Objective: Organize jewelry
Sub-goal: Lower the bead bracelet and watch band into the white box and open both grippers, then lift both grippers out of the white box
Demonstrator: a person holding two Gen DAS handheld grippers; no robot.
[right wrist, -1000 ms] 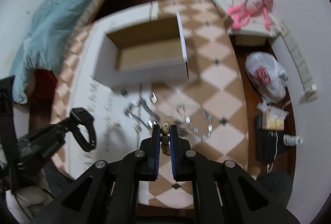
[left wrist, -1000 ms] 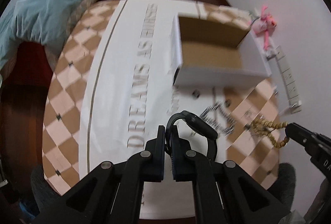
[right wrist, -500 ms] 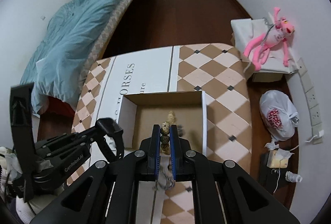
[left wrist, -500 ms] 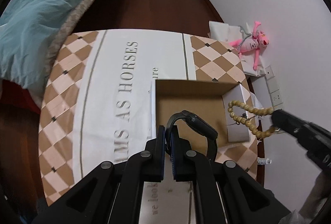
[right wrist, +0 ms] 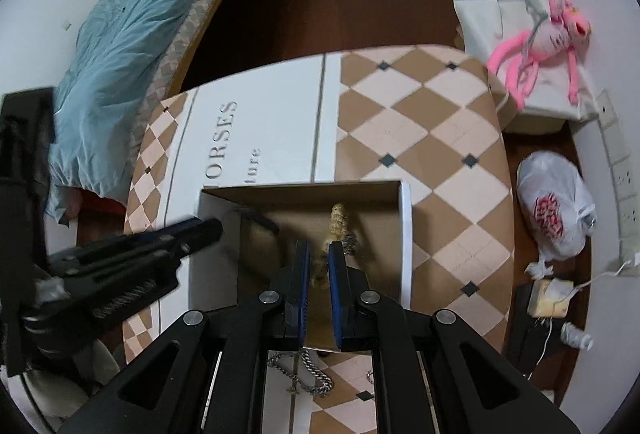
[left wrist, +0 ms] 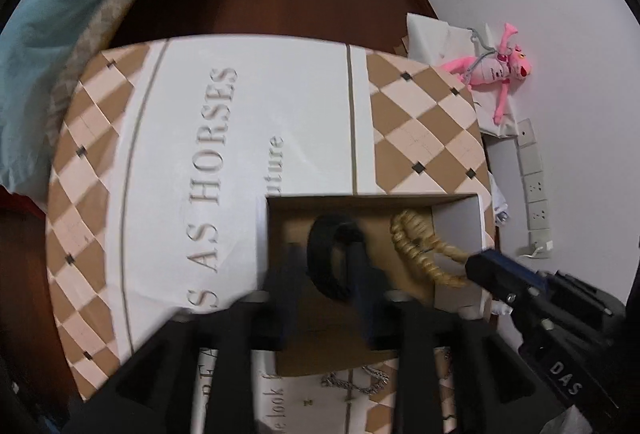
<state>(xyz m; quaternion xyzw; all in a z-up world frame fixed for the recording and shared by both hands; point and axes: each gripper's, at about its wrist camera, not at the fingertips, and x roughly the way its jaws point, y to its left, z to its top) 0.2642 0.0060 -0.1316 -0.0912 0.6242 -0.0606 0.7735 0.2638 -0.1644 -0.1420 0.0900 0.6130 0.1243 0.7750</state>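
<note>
Cardboard box (left wrist: 456,230) on the table: the left gripper (left wrist: 324,298), jaws apart, has let the black watch (left wrist: 332,258) go loose inside. The right gripper (right wrist: 319,274), nearly closed, pinches the wooden bead bracelet (right wrist: 339,224) over the box (dropping-in step, I'd say); next it should spread its jaws.

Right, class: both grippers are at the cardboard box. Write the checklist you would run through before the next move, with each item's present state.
1. Left gripper over the cardboard box: ok.
2. Left jaws spread, black band loose between them: ok.
3. Black band resting on the box floor: cannot tell, the view is blurred.
4. Right gripper shut on the bead bracelet: ok.
5. Bead bracelet inside the box walls: ok.
6. All jewelry boxed: not ok, a silver chain lies on the table outside.
</note>
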